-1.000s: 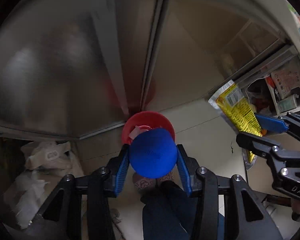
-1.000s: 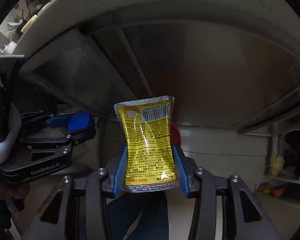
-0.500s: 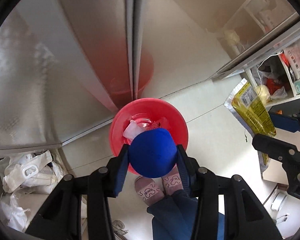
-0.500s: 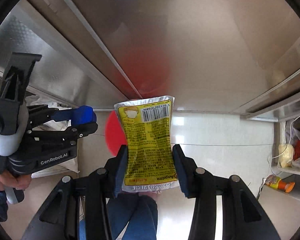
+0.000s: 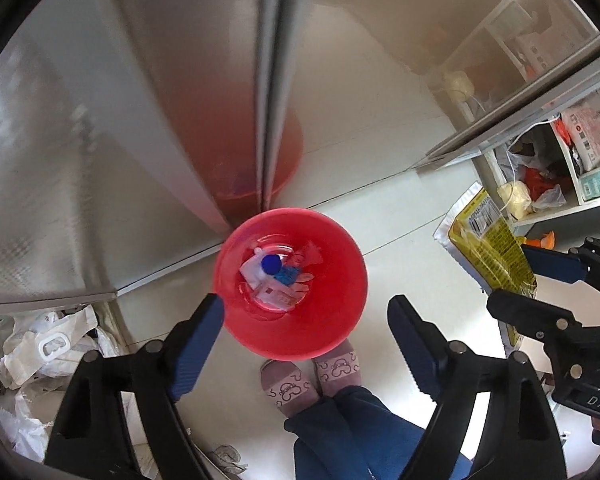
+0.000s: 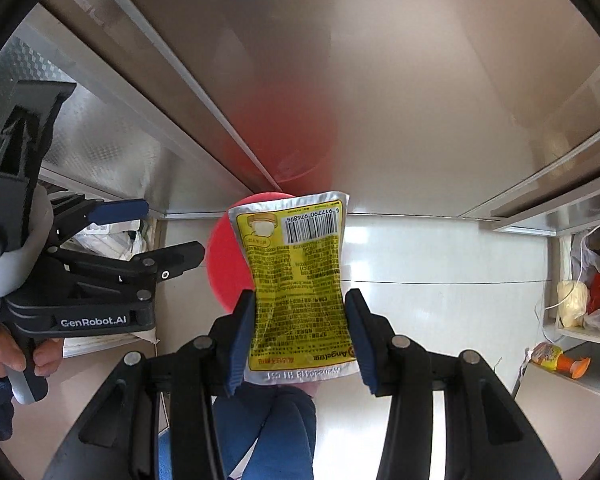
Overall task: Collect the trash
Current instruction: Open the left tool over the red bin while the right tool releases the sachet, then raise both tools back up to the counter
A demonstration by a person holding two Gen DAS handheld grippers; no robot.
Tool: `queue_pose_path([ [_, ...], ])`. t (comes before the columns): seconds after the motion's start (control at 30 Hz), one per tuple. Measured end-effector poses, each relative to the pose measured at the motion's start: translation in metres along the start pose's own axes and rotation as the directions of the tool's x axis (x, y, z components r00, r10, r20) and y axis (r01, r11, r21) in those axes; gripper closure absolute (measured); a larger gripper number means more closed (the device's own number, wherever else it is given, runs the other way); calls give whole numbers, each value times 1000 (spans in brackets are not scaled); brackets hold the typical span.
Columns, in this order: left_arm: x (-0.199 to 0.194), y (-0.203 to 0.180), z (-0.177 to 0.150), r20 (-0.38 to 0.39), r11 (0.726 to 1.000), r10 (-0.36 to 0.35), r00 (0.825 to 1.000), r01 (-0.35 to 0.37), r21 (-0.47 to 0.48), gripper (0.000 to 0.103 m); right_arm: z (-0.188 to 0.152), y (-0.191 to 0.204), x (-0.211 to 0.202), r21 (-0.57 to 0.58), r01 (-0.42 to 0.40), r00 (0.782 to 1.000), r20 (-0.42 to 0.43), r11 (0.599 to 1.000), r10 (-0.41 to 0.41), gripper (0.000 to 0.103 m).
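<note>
Red bin on the floor, yellow packet next to go

The red bin [image 5: 292, 284] sits directly below the empty, wide-spread left gripper [image 5: 304, 328]; to the bin's right, the right gripper [image 6: 300, 332] pinches the yellow packet [image 6: 296, 280] upright (blue cap [image 5: 271, 264] inside the bin).

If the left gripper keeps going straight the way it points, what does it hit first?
Most likely the red bin: the open left gripper points down into its mouth, onto the trash at the bottom. Depth is unclear.
</note>
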State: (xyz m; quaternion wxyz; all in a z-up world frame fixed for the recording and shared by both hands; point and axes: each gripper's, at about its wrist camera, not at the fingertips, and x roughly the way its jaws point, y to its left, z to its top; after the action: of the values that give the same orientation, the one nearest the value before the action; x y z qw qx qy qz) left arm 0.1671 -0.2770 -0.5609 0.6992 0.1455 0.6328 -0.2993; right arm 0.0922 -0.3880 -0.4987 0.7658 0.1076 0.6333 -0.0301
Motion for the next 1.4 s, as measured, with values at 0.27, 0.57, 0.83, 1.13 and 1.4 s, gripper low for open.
queue_pose_path([
  [0.27,-7,28,-18,-6,998,41,999,-41,-56,20,1,14,21,-79,6,999,-31,997,-8,59],
  [0.57,-16,61,-41,-7,986,64,998,-64,-152,20,7,38,39,-148,-13,995,-95,989,-1,57],
  [0.83,-24,69,-55,-7,980,97,995,-97,-176,20,3,44,40,-196,-31,991,-136,980,4,41],
  [1.13,-87,66,-68,22,975,136,990,-130,-181,20,-3,65,-24,-264,36,998,-46,964,-50,27],
  [1.4,-242,50,-70,127,959,190,974,-157,-236,20,9,93,-165,-300,66,991,131,952,-28,23],
])
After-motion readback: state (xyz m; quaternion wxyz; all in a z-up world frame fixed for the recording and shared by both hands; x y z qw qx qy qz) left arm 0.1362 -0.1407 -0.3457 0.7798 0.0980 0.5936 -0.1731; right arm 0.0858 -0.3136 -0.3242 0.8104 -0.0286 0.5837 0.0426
